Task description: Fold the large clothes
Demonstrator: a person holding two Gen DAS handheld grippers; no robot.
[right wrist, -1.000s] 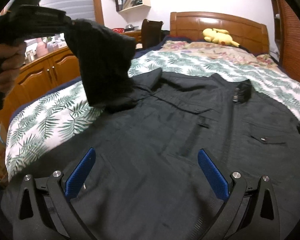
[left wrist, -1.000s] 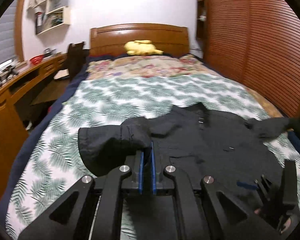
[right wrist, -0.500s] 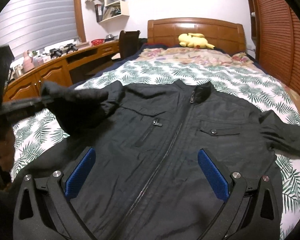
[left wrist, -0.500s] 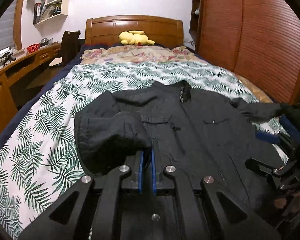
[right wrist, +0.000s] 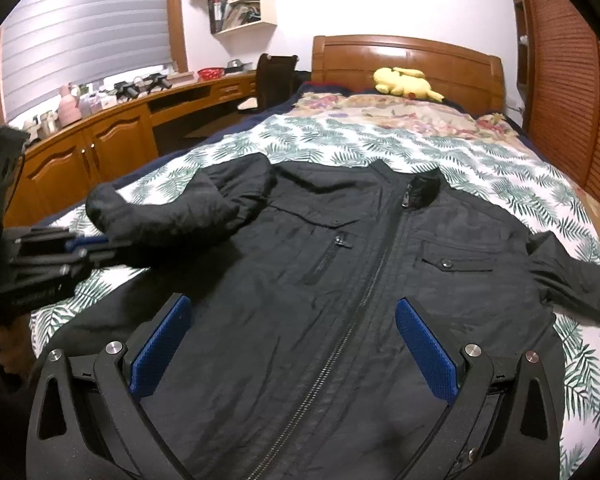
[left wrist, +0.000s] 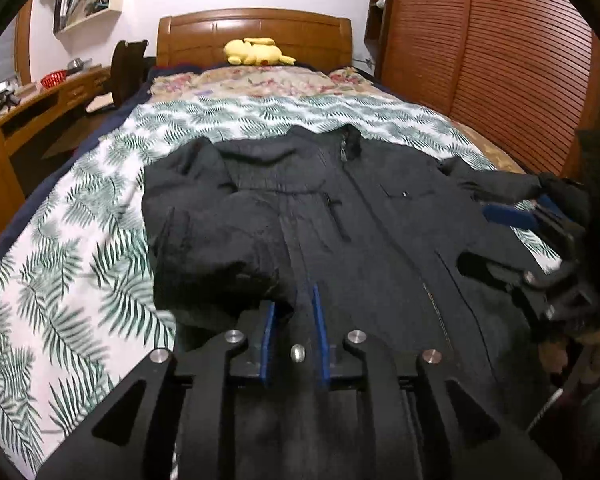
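A black zip-up jacket (right wrist: 340, 280) lies front up on the bed, collar toward the headboard. Its left sleeve (left wrist: 212, 240) is folded in and rests on the jacket's left side and the bedspread. My left gripper (left wrist: 293, 296) sits low at the cuff of that sleeve. Its jaws are opening, with a narrow gap between the blue pads and dark cloth lying loose at the tips. The right wrist view shows the same gripper (right wrist: 72, 244) under the cuff (right wrist: 100, 204). My right gripper (right wrist: 293, 302) hovers open above the jacket's lower front, holding nothing. The other sleeve (right wrist: 572, 276) stretches out to the right.
The bed has a leaf-print cover (left wrist: 80, 280), a flowered quilt and a yellow plush toy (left wrist: 256, 52) by the wooden headboard (right wrist: 408, 56). A long wooden desk (right wrist: 100, 140) and a chair (right wrist: 276, 76) stand to the left. Louvred wardrobe doors (left wrist: 480, 60) line the right side.
My left gripper came down with the sleeve and laid it on the jacket's left side; its pads have parted. The right gripper drew back and rose, still open.
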